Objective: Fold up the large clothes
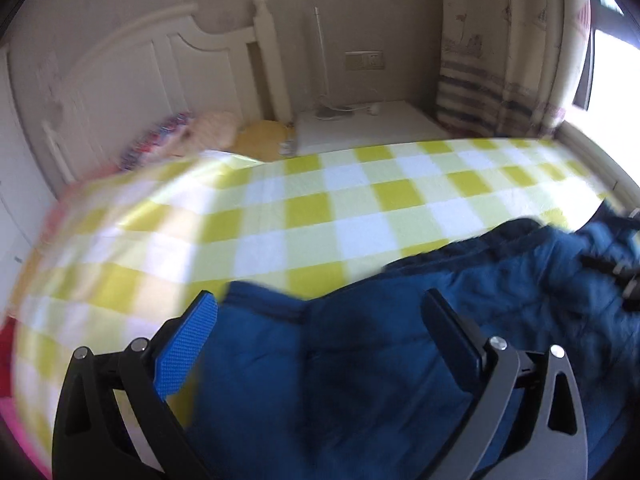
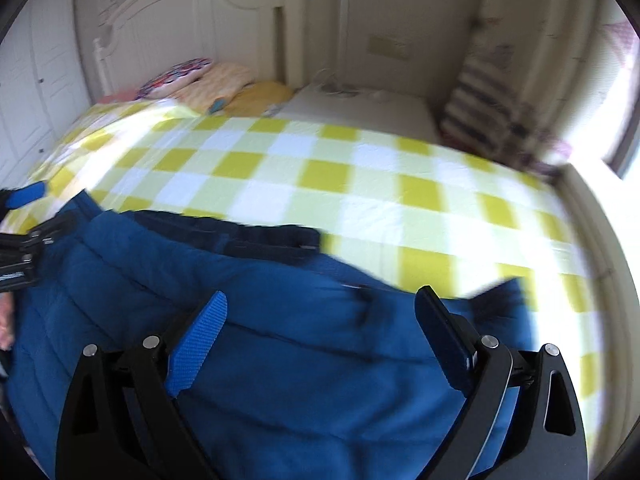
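Observation:
A blue quilted jacket (image 1: 360,360) lies on the yellow-and-white checked bed cover (image 1: 320,200). My left gripper (image 1: 320,304) is open, its jaws wide apart above the jacket's left part, holding nothing. In the right wrist view the jacket (image 2: 280,340) fills the foreground, with a darker collar band (image 2: 256,232) at its far edge. My right gripper (image 2: 320,304) is open above the jacket's middle and holds nothing. The left gripper (image 2: 20,216) shows at the far left of the right wrist view; the right gripper shows at the right edge of the left wrist view (image 1: 624,276).
A white headboard (image 2: 192,12) and pillows (image 2: 224,80) stand at the bed's far end. A white nightstand (image 1: 372,124) sits beside the bed. A striped curtain (image 1: 480,92) hangs by a bright window at the right. White wardrobe doors (image 2: 36,80) stand at the left.

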Tool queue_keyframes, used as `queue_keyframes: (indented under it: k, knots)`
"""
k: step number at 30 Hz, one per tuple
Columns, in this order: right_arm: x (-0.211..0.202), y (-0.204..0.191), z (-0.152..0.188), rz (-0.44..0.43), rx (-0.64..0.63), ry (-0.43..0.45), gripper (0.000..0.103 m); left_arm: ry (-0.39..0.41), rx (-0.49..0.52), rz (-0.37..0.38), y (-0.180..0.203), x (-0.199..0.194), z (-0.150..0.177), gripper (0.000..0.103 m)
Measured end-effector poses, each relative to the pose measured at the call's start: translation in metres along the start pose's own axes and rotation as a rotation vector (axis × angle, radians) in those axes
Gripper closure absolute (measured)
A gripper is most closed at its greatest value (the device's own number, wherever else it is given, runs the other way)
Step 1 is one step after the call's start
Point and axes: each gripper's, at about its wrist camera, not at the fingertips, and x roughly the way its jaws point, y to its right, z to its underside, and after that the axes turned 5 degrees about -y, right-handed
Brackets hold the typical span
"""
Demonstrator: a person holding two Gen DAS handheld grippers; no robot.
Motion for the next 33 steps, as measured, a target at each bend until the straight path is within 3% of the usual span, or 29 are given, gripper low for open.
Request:
queue_keyframes:
  k: [3, 5, 6, 14, 17, 19, 21, 25, 26, 27, 29, 33]
  knots:
    - [0.011, 0.034, 0.015, 0.044, 0.088, -0.059, 0.01, -0.072, 0.013, -0.026, -0.01, 0.019, 0.015, 0.002]
    - [0.027, 0.054, 0.027, -0.035, 0.171, -0.107, 0.009, -0.16, -0.019, -0.006, -0.018, 0.042, 0.025, 0.002]
    - [0.029, 0.059, 0.03, -0.072, 0.198, -0.1, 0.008, -0.194, -0.062, 0.051, -0.025, 0.051, 0.027, 0.002]
    - [0.033, 0.062, 0.029, -0.089, 0.208, -0.1, 0.006, -0.208, -0.163, 0.149, -0.046, 0.057, 0.032, 0.002]
    - [0.011, 0.058, 0.026, 0.005, 0.239, -0.038, 0.006, -0.205, -0.17, 0.153, -0.048, 0.058, 0.033, 0.002]
    - [-0.013, 0.046, 0.024, -0.055, 0.234, 0.039, 0.006, -0.204, -0.167, 0.148, -0.046, 0.058, 0.033, 0.002]
    - [-0.023, 0.023, 0.02, -0.088, 0.158, 0.054, 0.006, -0.203, -0.164, 0.143, -0.045, 0.058, 0.033, 0.002]
    - [-0.001, -0.014, 0.02, -0.008, -0.014, -0.019, 0.005, -0.202, -0.169, 0.146, -0.045, 0.057, 0.033, 0.002]
    - [0.019, -0.009, 0.023, -0.031, 0.014, -0.093, 0.005, -0.202, -0.17, 0.149, -0.046, 0.057, 0.033, 0.002]
    - [0.025, -0.003, 0.024, -0.073, 0.048, -0.107, 0.005, -0.201, -0.172, 0.15, -0.045, 0.057, 0.033, 0.002]
    - [0.027, 0.013, 0.025, -0.136, 0.115, -0.1, 0.005, -0.202, -0.175, 0.155, -0.047, 0.057, 0.033, 0.002]
    - [0.03, 0.013, 0.026, -0.14, 0.115, -0.106, 0.004, -0.208, -0.187, 0.171, -0.05, 0.06, 0.034, 0.002]
